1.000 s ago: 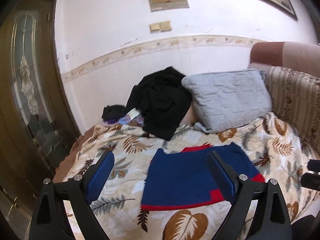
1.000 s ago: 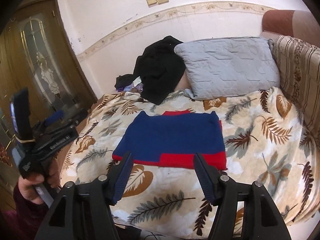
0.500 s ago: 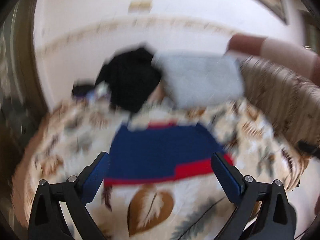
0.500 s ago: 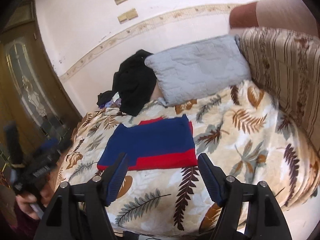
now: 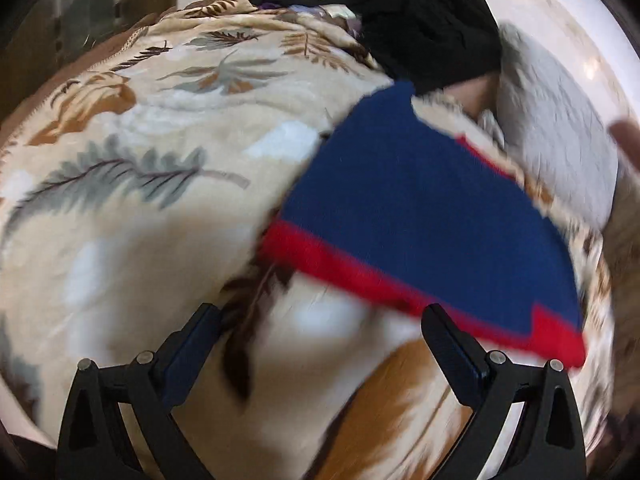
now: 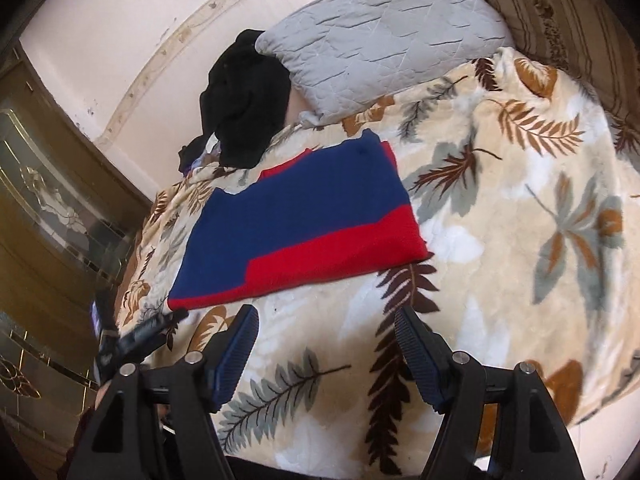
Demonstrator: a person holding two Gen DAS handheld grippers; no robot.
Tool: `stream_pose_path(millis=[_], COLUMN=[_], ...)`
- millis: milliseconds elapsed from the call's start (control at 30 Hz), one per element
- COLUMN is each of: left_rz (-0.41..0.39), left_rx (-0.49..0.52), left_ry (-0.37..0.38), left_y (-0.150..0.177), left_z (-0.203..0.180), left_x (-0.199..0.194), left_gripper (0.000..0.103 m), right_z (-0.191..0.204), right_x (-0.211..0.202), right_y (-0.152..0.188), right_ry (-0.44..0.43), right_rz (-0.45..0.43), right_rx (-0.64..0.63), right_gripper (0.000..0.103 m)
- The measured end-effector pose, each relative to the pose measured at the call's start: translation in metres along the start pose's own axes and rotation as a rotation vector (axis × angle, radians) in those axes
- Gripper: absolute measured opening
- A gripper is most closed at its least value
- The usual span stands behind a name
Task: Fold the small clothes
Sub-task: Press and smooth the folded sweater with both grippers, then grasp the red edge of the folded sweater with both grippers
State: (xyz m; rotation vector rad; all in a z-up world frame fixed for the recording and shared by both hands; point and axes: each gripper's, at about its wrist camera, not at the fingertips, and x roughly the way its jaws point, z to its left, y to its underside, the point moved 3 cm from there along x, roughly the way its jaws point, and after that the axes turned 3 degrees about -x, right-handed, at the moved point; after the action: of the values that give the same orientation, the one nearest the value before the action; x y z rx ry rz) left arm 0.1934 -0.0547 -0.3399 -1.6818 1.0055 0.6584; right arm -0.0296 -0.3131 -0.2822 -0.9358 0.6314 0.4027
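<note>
A folded blue garment [image 5: 420, 208] with a red hem lies flat on the leaf-patterned blanket [image 5: 168, 184]. My left gripper [image 5: 320, 312] is open just short of the hem's near left part, low over the blanket, with nothing between its fingers. This view is blurred. In the right wrist view the same garment [image 6: 304, 216] lies ahead and slightly left. My right gripper [image 6: 326, 314] is open just before its red near edge, over bare blanket. The left gripper [image 6: 172, 318] also shows there, by the garment's near left corner.
A black heap of clothes [image 6: 244, 108] and a grey quilted pillow [image 6: 380, 40] lie at the back against the wall. A striped sofa back [image 6: 560, 12] runs along the right. A brown door with patterned glass [image 6: 48, 220] stands at the left, beyond the blanket's edge.
Both grippers have dropped toward the bed and closed in on the garment's red edge. The left view has rolled, and its jaws stand a little wider. The garment has not moved.
</note>
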Motion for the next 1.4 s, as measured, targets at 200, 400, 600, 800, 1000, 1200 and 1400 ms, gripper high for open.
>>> stream_pose_path(millis=[200,400,600,800,1000,1200,1400], left_rz=[-0.061,-0.083,-0.111,-0.148,-0.127,-0.118,-0.166], left_rx=[-0.065,-0.084,0.001,-0.003,-0.026,-0.059,-0.008], left_ry=[0.018,0.049,-0.03,-0.002,0.043,0.034,0.038], left_y=[-0.03,-0.034,-0.04,-0.043,-0.045,-0.045,-0.044], left_z=[-0.01,-0.008,-0.017,-0.012,-0.009,-0.009,-0.017], left_x=[0.022,0.027,0.032,0.03,0.032,0.039,0.019], left_gripper=[0.058,0.051,0.065,0.043,0.044,0.043,0.031], right_z=[-0.01,-0.026,0.07,0.192,0.087,-0.019,-0.043], right_x=[0.034,0.092,0.089,0.058,0.083,0.104,0.108], right_y=[-0.026,-0.059,-0.084,-0.074,-0.086,-0.073,-0.082], right_ry=[0.018,-0.032,-0.226,-0.428,-0.153,0.022,-0.019], right_rz=[0.035,0.097,0.064,0.111,0.112,0.172,0.161], right_rx=[0.023,0.136,-0.085,-0.388,-0.148,0.078,0.15], right_gripper=[0.034,0.034,0.034,0.034,0.035,0.037,0.037])
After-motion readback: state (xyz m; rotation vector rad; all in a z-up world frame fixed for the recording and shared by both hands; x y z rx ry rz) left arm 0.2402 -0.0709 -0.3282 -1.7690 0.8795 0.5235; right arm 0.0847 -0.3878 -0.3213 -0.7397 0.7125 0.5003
